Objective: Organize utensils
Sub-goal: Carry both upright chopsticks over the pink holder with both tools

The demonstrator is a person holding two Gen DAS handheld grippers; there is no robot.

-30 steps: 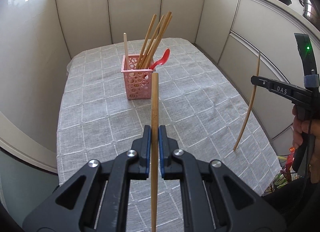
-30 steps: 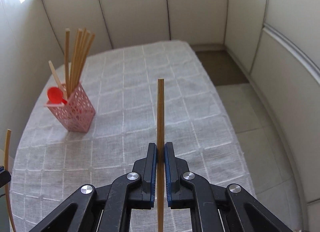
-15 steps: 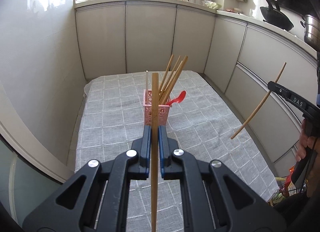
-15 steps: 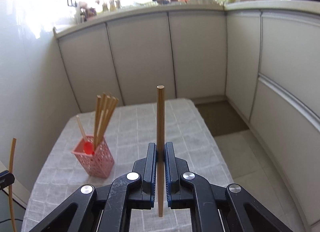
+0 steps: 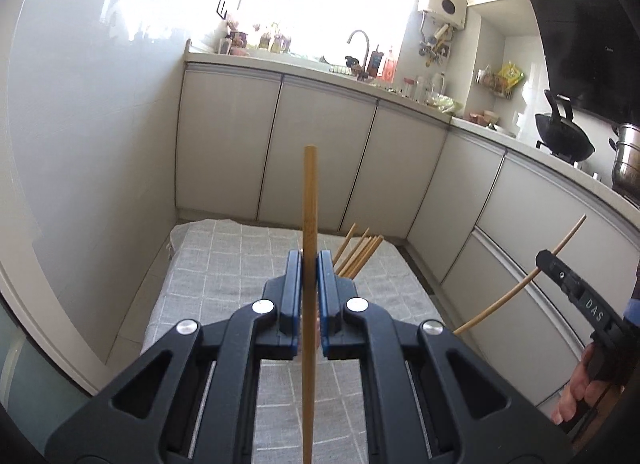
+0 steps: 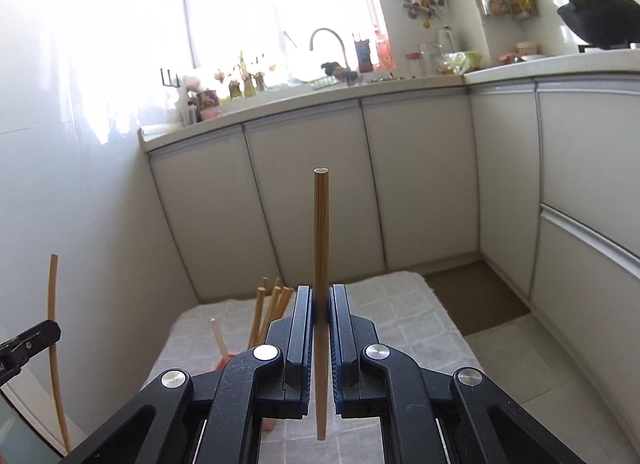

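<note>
My left gripper (image 5: 309, 260) is shut on a wooden chopstick (image 5: 309, 200) that stands upright between the jaws. My right gripper (image 6: 321, 296) is shut on a second wooden chopstick (image 6: 321, 232), also upright. Both are raised well above the table (image 5: 224, 264). The pink utensil holder (image 6: 224, 362) is mostly hidden behind the grippers; several chopsticks (image 5: 360, 256) stick up out of it, also in the right wrist view (image 6: 272, 304). In the left wrist view the right gripper (image 5: 560, 276) shows at far right with its chopstick (image 5: 520, 284) tilted.
The table carries a grey checked cloth (image 6: 400, 312). White kitchen cabinets (image 5: 320, 152) wrap around the far and right sides, with a counter, sink tap (image 6: 328, 44) and wok (image 5: 564, 136) above. A white wall (image 5: 80, 144) is on the left. Floor (image 6: 500, 344) lies right of the table.
Both grippers have tilted upward and risen, each still holding its chopstick. The table and pink holder have dropped low in both views, and the counter and window have come into sight.
</note>
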